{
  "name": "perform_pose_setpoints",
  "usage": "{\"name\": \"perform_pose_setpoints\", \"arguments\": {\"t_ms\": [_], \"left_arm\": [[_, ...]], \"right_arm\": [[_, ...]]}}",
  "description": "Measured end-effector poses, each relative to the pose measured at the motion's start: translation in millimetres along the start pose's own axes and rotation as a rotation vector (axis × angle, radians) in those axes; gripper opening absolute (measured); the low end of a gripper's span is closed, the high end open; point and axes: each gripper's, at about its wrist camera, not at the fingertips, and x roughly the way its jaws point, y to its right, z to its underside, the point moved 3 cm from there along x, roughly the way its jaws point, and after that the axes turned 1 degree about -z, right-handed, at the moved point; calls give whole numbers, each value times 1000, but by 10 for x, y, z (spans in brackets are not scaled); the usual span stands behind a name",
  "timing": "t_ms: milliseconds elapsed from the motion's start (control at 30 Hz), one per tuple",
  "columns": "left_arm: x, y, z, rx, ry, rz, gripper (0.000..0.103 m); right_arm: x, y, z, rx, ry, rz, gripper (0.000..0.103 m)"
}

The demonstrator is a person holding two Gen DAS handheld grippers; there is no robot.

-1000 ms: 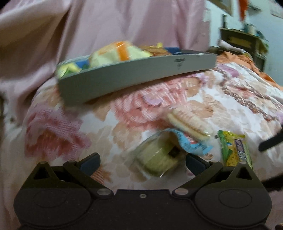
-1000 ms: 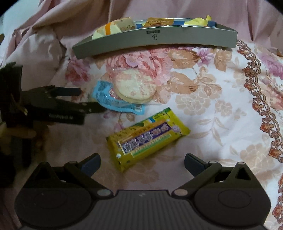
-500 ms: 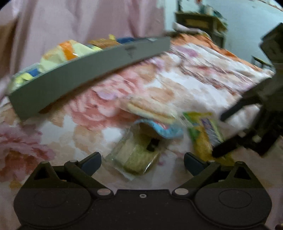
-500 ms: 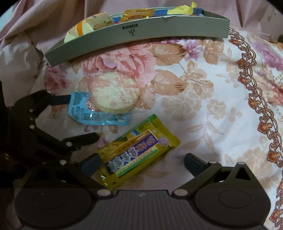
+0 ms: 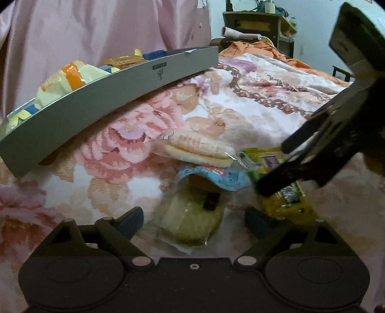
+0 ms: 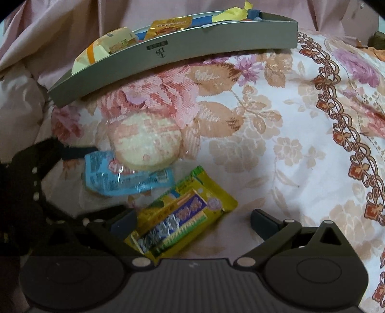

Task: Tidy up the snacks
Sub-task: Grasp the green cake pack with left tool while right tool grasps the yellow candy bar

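A pale green cake in a clear wrapper with a blue end (image 5: 190, 221) lies on the floral bedspread (image 5: 252, 113). My left gripper (image 5: 193, 220) straddles it, jaws closing, pads still clear of the wrapper. A round rice cracker pack (image 5: 197, 149) lies just behind it. My right gripper (image 6: 192, 221) is open over a yellow snack packet (image 6: 180, 216), which lies slanted near its left finger. The blue-ended wrapper (image 6: 125, 180) and the cracker (image 6: 144, 146) lie to the packet's upper left. The grey tray (image 6: 192, 48) behind holds several snacks.
The grey tray (image 5: 108, 101) sits tilted against pink fabric (image 5: 96, 31). My two grippers are close together: the right gripper (image 5: 272, 166) crosses the left view, the left gripper (image 6: 108, 180) the right view. An orange cloth (image 5: 259, 48) and a wooden shelf (image 5: 255, 21) are far back.
The left gripper has rolled and its jaws have narrowed around the green cake. The right gripper has slid over the yellow packet, now between its fingers, and shows large in the left view.
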Motion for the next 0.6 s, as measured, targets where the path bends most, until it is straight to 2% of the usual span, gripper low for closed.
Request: {"name": "perform_pose_setpoints", "arguments": {"t_ms": [100,167,400,600], "left_arm": [[-4,-15,0,-17,-8,3,81],[-18,-43,-13,-45,-15,-1,72],[-49,36,-54,-62,-64,4,70],[-85,255,-75,-67,-130,1,70]], "right_arm": [[65,-55,5,-14,7,40,103],[78,-92,25,-39,20,58,103],[33,-154,101,-142,36,69,97],[-98,-113,257,-246,21,68,94]]}}
